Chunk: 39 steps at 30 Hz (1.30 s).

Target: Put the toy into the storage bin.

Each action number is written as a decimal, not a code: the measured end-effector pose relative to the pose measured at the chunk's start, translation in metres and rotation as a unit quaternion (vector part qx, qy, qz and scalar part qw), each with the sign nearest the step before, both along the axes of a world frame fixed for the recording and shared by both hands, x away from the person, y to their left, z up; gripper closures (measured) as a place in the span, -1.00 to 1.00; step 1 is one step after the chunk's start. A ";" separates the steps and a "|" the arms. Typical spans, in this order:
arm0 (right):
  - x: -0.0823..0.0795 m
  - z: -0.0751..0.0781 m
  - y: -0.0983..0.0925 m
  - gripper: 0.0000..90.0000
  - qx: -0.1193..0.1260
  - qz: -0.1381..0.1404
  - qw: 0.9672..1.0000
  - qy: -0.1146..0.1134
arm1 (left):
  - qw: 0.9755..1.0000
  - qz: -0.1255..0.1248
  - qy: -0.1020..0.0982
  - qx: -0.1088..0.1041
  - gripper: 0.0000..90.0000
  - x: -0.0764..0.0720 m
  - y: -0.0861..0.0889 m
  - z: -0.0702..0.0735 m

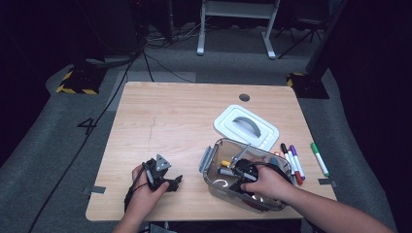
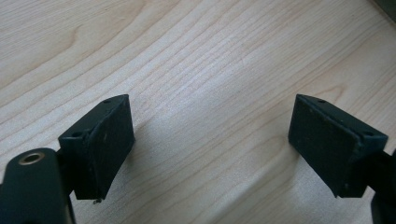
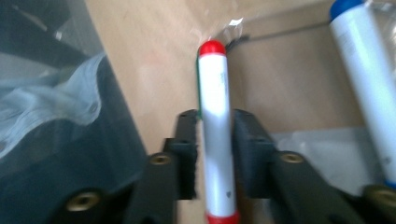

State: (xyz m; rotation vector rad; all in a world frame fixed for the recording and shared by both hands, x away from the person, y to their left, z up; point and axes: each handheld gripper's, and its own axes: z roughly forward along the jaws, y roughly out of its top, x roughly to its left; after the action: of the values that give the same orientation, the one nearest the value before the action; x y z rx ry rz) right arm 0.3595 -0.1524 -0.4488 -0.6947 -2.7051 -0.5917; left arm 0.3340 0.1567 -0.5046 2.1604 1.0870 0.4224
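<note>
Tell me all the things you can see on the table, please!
table: one, light wood, centre
clear box: one, see-through, near right
lid: one, white with grey handle, behind the box
red-capped marker: one, white, clamped in the right gripper inside the box
blue-capped marker: one, white, beside it
loose markers: several, right of the box; green one apart
left gripper: open, over bare wood
right gripper: shut on marker

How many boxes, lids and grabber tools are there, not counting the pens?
Clear box: 1
White lid: 1
Grippers: 2 (left gripper, open; right gripper, shut on a red-capped marker)
Total: 4
</note>
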 end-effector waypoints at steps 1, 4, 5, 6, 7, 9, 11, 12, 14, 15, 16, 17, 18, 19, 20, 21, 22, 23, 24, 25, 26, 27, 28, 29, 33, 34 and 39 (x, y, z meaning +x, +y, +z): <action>0.001 0.001 -0.001 0.47 0.004 -0.002 1.000 -0.008 | 1.000 -0.001 0.001 0.001 -0.67 0.000 0.000 0.000; 0.003 0.009 -0.005 0.40 0.019 -0.010 0.999 -0.031 | 1.000 0.000 0.001 0.001 -0.67 0.000 0.000 0.000; 0.003 0.012 -0.007 0.38 0.023 -0.015 0.999 -0.037 | 1.000 -0.001 0.001 0.001 -0.67 0.000 0.000 0.000; 0.004 0.016 -0.009 0.37 0.029 -0.017 0.998 -0.049 | 1.000 -0.001 0.001 0.001 -0.67 0.000 0.000 0.000; 0.005 0.023 -0.012 0.36 0.037 -0.023 0.997 -0.063 | 1.000 -0.001 0.001 0.001 -0.67 0.000 0.000 0.000; 0.006 0.032 -0.017 0.35 0.050 -0.034 0.995 -0.083 | 1.000 0.000 0.001 0.001 -0.67 0.000 0.000 0.000; 0.007 0.041 -0.022 0.33 0.068 -0.044 0.992 -0.098 | 1.000 -0.001 0.001 0.001 -0.67 0.000 0.000 0.000; 0.007 0.048 -0.026 0.35 0.072 -0.049 0.991 -0.106 | 1.000 -0.001 0.001 0.001 -0.67 0.000 0.000 0.000; 0.007 0.057 -0.031 0.34 0.088 -0.057 0.986 -0.126 | 1.000 0.000 0.001 0.001 -0.67 0.000 0.000 0.000; 0.008 0.063 -0.034 0.34 0.095 -0.063 0.985 -0.130 | 1.000 0.000 0.001 0.001 -0.67 0.000 0.000 0.000; 0.008 0.068 -0.038 0.34 0.101 -0.069 0.983 -0.135 | 1.000 0.000 0.001 0.001 -0.67 0.000 0.000 0.000; 0.008 0.075 -0.042 0.34 0.109 -0.076 0.981 -0.143 | 1.000 0.000 0.001 0.001 -0.67 0.000 0.000 0.000; 0.009 0.079 -0.045 0.34 0.110 -0.080 0.979 -0.150 | 1.000 0.000 0.001 0.001 -0.67 0.000 0.000 0.000; 0.009 0.084 -0.049 0.34 0.111 -0.086 0.977 -0.159 | 1.000 -0.001 0.001 0.001 -0.67 0.000 0.000 0.000; 0.009 0.089 -0.054 0.34 0.114 -0.091 0.975 -0.165 | 1.000 0.000 0.001 0.001 -0.67 0.000 0.000 0.000; 0.011 0.093 -0.059 0.34 0.116 -0.097 0.974 -0.171 | 1.000 0.000 0.000 0.000 -0.67 0.000 0.000 0.000; 0.012 0.097 -0.065 0.34 0.117 -0.106 0.972 -0.176 | 1.000 -0.001 0.000 0.000 -0.67 0.000 0.000 0.000; 0.013 0.100 -0.071 0.33 0.116 -0.114 0.970 -0.184 | 1.000 -0.001 0.000 0.000 -0.68 0.000 0.000 0.000; 0.015 0.103 -0.078 0.33 0.115 -0.122 0.967 -0.190 | 1.000 -0.001 0.001 -0.001 -0.68 0.000 0.000 0.000; 0.016 0.106 -0.085 0.33 0.114 -0.133 0.965 -0.195 | 1.000 -0.002 0.004 -0.002 -0.68 0.000 0.000 0.000; 0.018 0.109 -0.092 0.33 0.113 -0.142 0.962 -0.201 | 1.000 -0.003 0.004 -0.002 -0.69 0.000 0.000 0.000; 0.020 0.111 -0.100 0.33 0.112 -0.153 0.960 -0.207 | 1.000 -0.003 0.004 -0.002 -0.69 0.000 0.000 0.000; 0.023 0.114 -0.110 0.33 0.111 -0.168 0.956 -0.215 | 1.000 -0.003 0.004 -0.001 -0.69 0.000 0.000 0.000; 0.025 0.115 -0.116 0.33 0.111 -0.177 0.953 -0.219 | 1.000 -0.003 0.004 -0.002 -0.69 0.000 0.000 0.000; 0.035 0.110 -0.152 0.33 0.093 -0.227 0.941 -0.234 | 1.000 -0.004 0.003 -0.001 -0.69 0.000 0.000 0.000; 0.037 0.109 -0.156 0.33 0.090 -0.234 0.939 -0.235 | 1.000 -0.002 0.004 -0.003 -0.69 0.000 0.000 0.000; 0.051 0.094 -0.194 0.33 0.055 -0.283 0.927 -0.241 | 1.000 -0.003 0.003 0.000 -0.69 0.000 0.000 0.000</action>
State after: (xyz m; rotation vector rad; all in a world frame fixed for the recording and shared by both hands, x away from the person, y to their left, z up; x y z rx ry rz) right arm 0.4104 -0.3465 -0.3546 -1.4883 -2.8466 -1.1746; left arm 0.3342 0.1567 -0.5044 2.1667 1.0836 0.4139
